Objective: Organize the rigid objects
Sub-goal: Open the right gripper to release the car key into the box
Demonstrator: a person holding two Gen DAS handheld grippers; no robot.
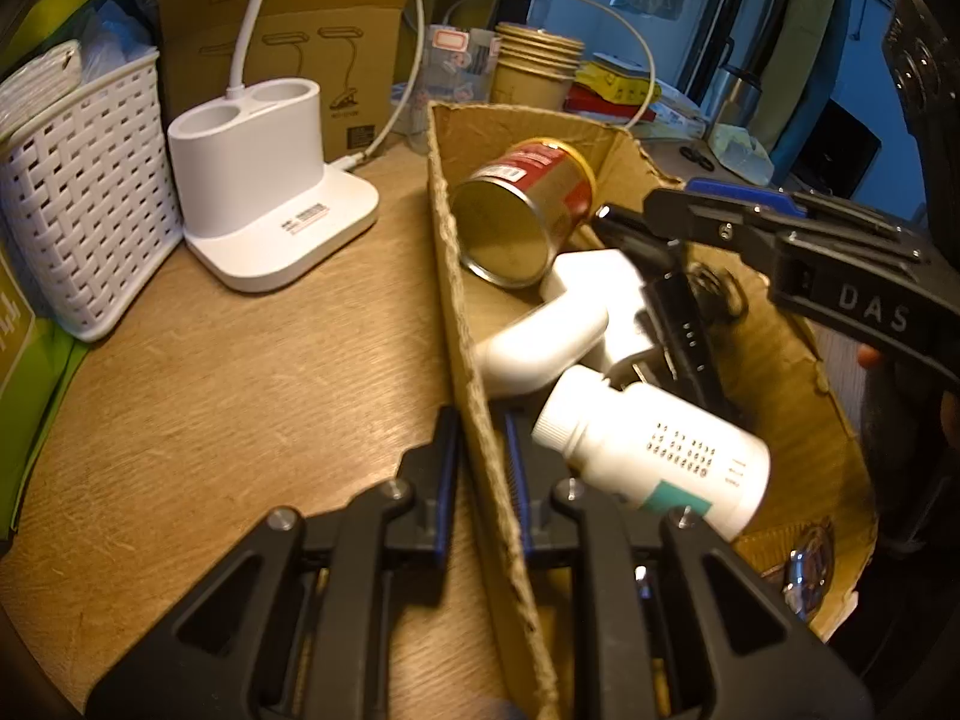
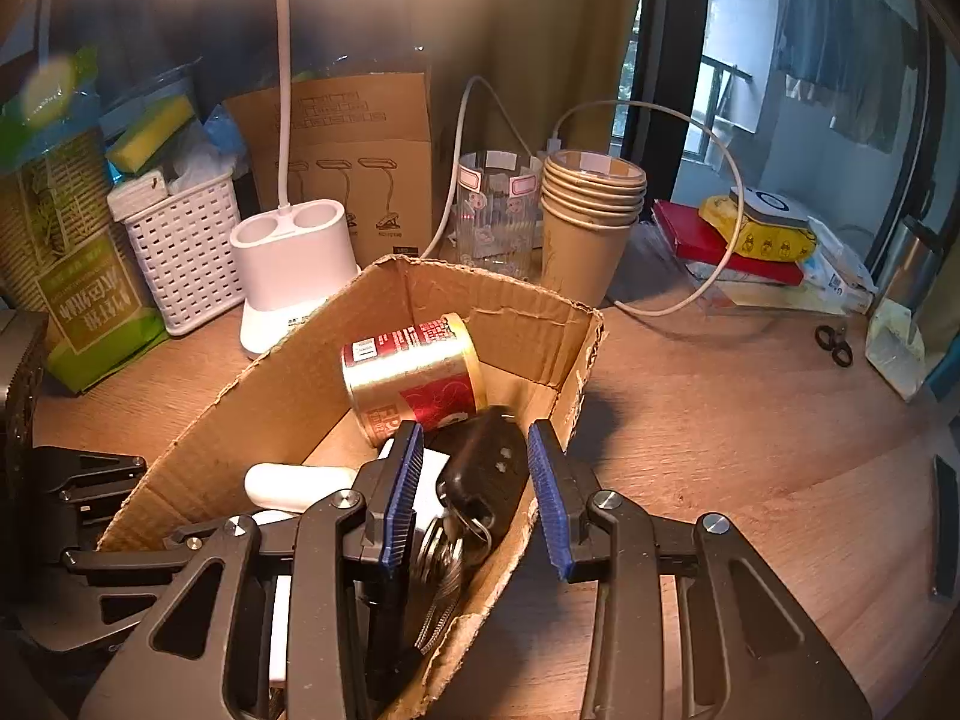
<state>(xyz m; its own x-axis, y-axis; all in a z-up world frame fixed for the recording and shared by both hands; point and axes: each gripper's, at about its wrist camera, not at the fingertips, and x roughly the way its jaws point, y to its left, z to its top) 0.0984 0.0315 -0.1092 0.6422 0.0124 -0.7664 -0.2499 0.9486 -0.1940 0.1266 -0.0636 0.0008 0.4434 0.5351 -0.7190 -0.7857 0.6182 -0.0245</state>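
An open cardboard box [image 1: 444, 276] [image 2: 288, 372] lies on the wooden desk. My left gripper [image 1: 483, 468] is shut on the box's near side wall, one finger inside and one outside. In the box lie a red and gold can [image 1: 528, 210] [image 2: 414, 372], a white bottle [image 1: 654, 450], a white curved plastic piece [image 1: 552, 330] and a black car key fob [image 1: 684, 330] [image 2: 486, 474] with its ring. My right gripper [image 1: 648, 201] [image 2: 474, 426] hovers over the fob with its jaws partly apart. A gap shows beside the fob, which rests below the fingertips.
A white lamp base [image 1: 264, 192] [image 2: 288, 264] and a white woven basket [image 1: 78, 198] stand left of the box. Behind it are stacked paper cups [image 2: 591, 222], a glass [image 2: 492, 210], a looping white cable [image 2: 708, 276] and piled packets [image 2: 738, 240]. Small scissors [image 2: 834, 345] lie at the right.
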